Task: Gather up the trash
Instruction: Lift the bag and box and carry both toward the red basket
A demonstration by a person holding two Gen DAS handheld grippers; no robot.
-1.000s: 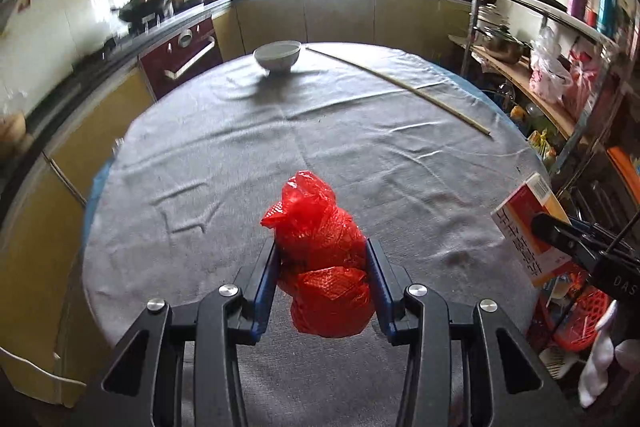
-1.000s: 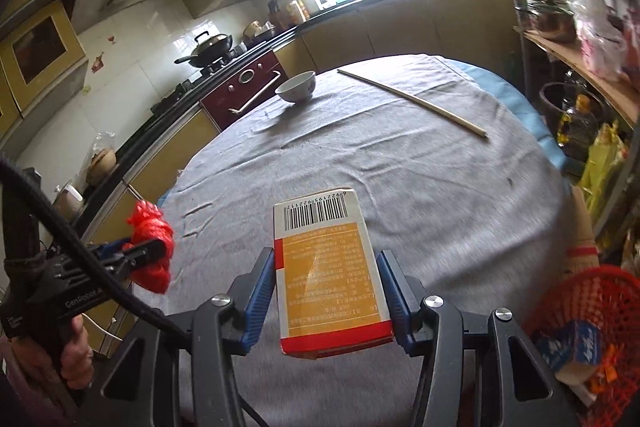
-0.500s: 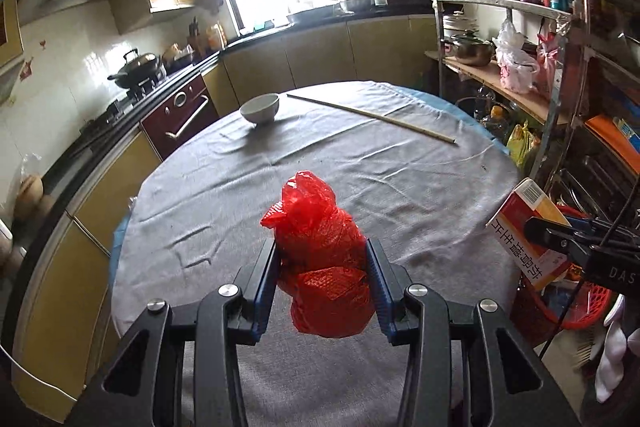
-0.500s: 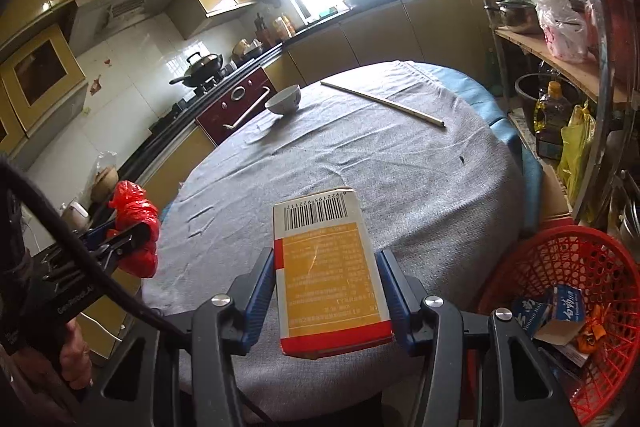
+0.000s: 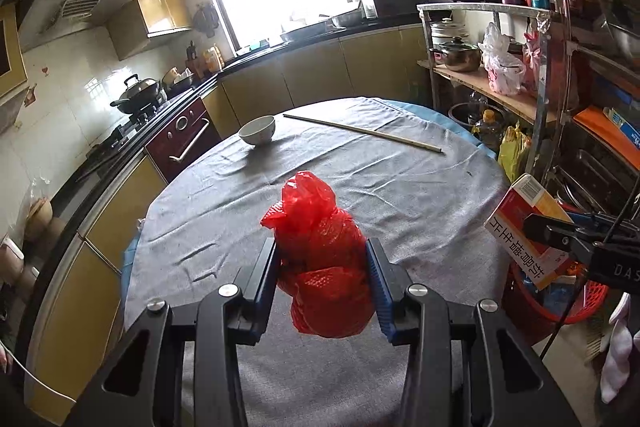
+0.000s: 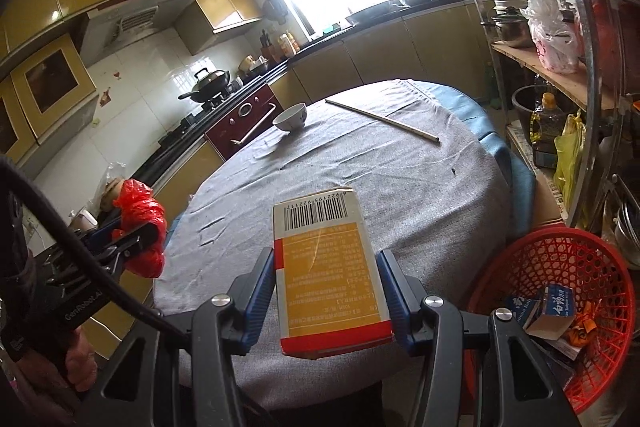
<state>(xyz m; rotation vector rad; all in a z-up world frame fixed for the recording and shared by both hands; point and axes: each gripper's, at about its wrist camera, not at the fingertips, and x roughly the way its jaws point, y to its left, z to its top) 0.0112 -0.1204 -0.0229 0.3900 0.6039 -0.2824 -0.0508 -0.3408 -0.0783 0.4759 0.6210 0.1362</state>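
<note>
A crumpled red plastic bag (image 5: 326,267) is pinched upright between blue pads; an orange-and-white carton (image 6: 332,275) — barcode end forward — is clamped likewise, near a red mesh basket (image 6: 560,267) holding small boxes

The round desk (image 5: 360,187) is draped in a wrinkled grey cloth (image 6: 360,171) over a blue under-layer showing at the edge. On it, toward 11 o'clock, a white bowl (image 5: 257,130) stands upright. A long thin stick (image 5: 362,132) lies flat from 12 toward 2 o'clock, apart from the bowl.

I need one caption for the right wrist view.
Right tongs hold an orange carton beside a red basket of trash.
</note>
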